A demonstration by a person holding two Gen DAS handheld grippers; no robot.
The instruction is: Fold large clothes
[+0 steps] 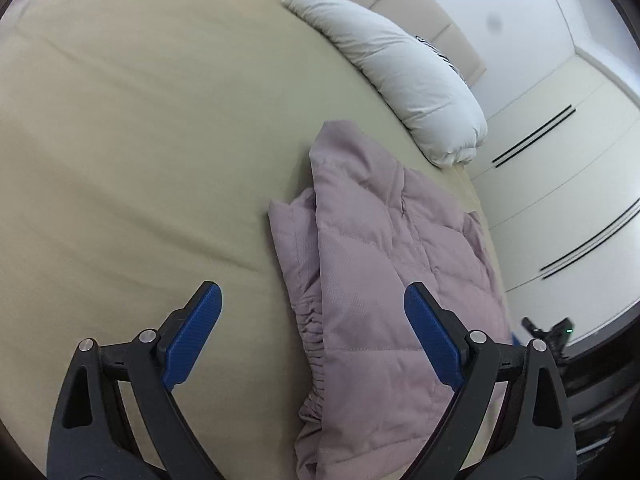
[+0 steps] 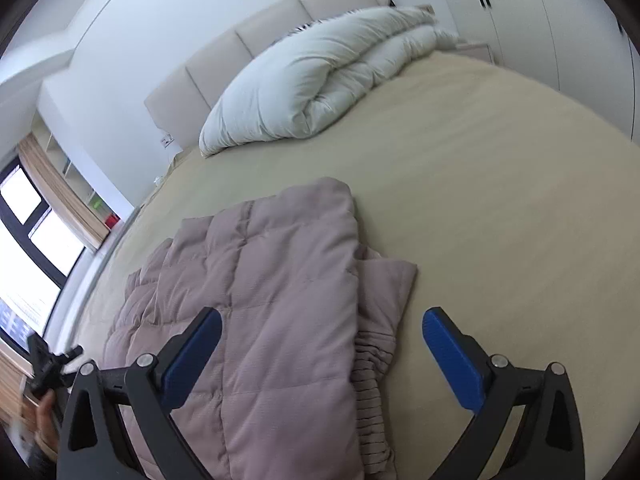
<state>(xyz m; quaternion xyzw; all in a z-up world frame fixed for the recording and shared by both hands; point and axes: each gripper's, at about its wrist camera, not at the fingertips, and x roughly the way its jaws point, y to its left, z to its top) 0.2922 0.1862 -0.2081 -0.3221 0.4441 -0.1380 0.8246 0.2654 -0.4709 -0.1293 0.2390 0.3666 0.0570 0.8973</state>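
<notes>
A mauve quilted jacket (image 1: pixel 380 264) lies folded in layers on the beige bed sheet (image 1: pixel 140 140), with an elastic cuff at its near edge. My left gripper (image 1: pixel 312 300) is open and empty, hovering above the jacket's left edge. In the right wrist view the same jacket (image 2: pixel 272 280) lies on the sheet (image 2: pixel 500 184). My right gripper (image 2: pixel 322 322) is open and empty above the jacket's near right part, with the ribbed cuff (image 2: pixel 372 380) between its blue fingers (image 2: pixel 452 360).
A white folded duvet (image 1: pixel 400 68) lies at the head of the bed against a padded beige headboard (image 2: pixel 248 44). White wardrobe doors (image 1: pixel 560 184) stand beside the bed. A window (image 2: pixel 28 240) and shelves are at the left. The other gripper (image 2: pixel 44 364) shows at the lower left.
</notes>
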